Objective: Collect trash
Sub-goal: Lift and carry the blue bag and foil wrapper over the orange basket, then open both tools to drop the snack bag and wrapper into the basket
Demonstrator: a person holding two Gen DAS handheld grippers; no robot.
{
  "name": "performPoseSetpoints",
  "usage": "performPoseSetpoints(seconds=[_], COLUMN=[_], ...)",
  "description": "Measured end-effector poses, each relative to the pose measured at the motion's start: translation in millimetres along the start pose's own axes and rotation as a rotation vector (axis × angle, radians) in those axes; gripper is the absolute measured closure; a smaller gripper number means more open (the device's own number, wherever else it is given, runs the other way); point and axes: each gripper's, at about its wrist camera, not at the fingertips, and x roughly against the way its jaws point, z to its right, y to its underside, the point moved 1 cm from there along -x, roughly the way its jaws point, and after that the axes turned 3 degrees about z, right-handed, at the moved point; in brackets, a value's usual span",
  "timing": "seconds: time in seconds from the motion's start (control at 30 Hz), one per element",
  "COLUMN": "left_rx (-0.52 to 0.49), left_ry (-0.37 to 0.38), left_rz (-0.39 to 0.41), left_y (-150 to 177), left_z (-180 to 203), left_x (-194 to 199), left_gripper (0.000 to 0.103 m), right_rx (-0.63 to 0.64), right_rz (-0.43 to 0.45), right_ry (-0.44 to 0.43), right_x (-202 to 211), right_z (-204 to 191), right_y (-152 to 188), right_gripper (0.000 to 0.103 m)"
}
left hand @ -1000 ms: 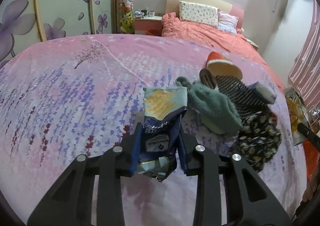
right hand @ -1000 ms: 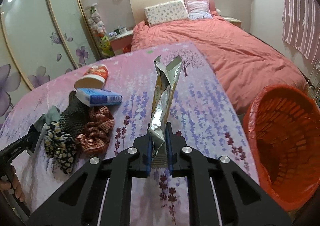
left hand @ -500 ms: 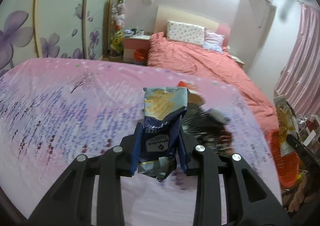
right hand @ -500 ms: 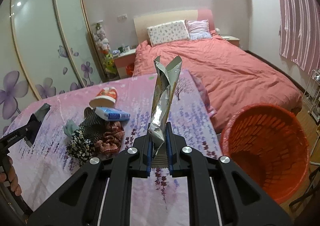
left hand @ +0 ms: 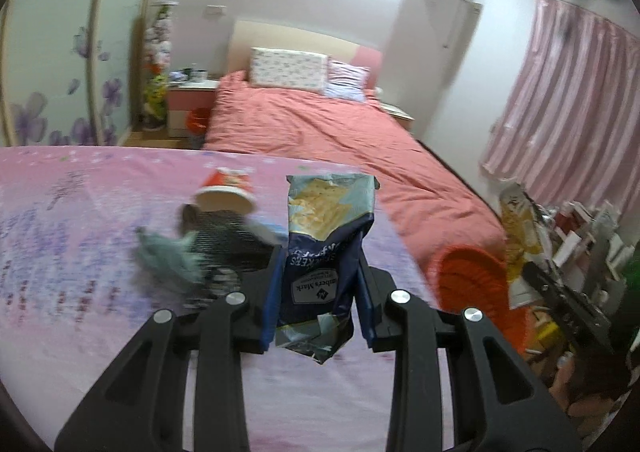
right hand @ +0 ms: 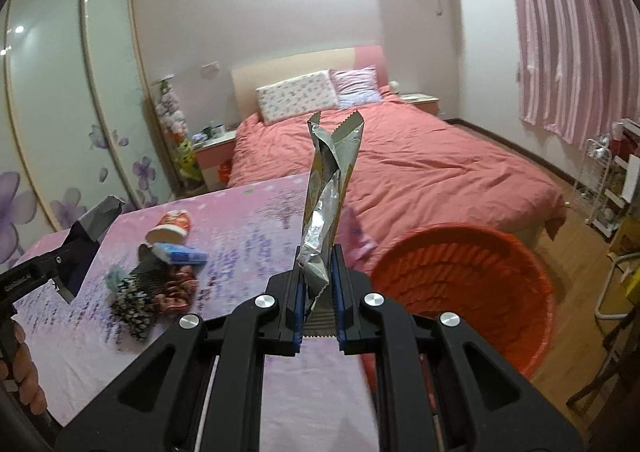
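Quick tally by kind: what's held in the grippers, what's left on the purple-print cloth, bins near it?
Snack wrappers held: 2, a blue cracker bag and a silver wrapper
Paper cup on its side: 1
Blue pack: 1
Heap of cloth items: 1, its pieces too blurred to count
Orange basket: 1
Total: 6

"Member's Mark" logo (partly cut off), upside down on dark blue snack bag (left hand: pixel 320 264)

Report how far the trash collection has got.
Done: nothing visible inside the orange basket yet. In hand: the left gripper holds a blue cracker bag; the right gripper clamps a silver wrapper. Left: drop both in, then the paper cup and small blue pack on the table.
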Motion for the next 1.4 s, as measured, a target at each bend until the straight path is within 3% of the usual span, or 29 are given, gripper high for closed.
performPoseSetpoints(seconds=[0.43, 0.63, 0.9, 1.03, 1.2, 1.4], left_rx=[-0.11, -0.153, -0.204, -0.216, -0.225, -0.214], left_ry=[0.217, 0.283, 0.32, 0.305, 0.271, 0.217], left_rz=[-0.077, -0.136, -0.21, -0.243, -0.282, -0.273], left_y=[23.3, 38.4, 57.0, 66.7, 76.2, 75.1], left_z=[119.0, 161.4, 198.2, 205.2, 201.4, 175.4], left_x=[-51.1, -84.4, -126.0, -145.9, -164.0, -159.7], left_gripper=[0.07, 0.07, 0.068, 0.056, 0.048, 0.04], right_rx=[-0.075, -0.121, -0.187, -0.204, -0.216, -0.211], right_rz=[0.002, -0.014, -0.05, -0.076, -0.098, -0.11], right_ry=[0.099, 0.12, 0.128, 0.129, 0.144, 0.161], right_x=[-1.6, -11.5, -28.0, -38.4, -40.4, -36.6], right_z=[73.2, 103.2, 134.6, 141.2, 145.0, 142.5], right_y=[8.1, 12.6, 21.7, 27.5, 36.3, 39.6], right_gripper=[0.091, 0.091, 0.09, 0.089, 0.065, 0.052])
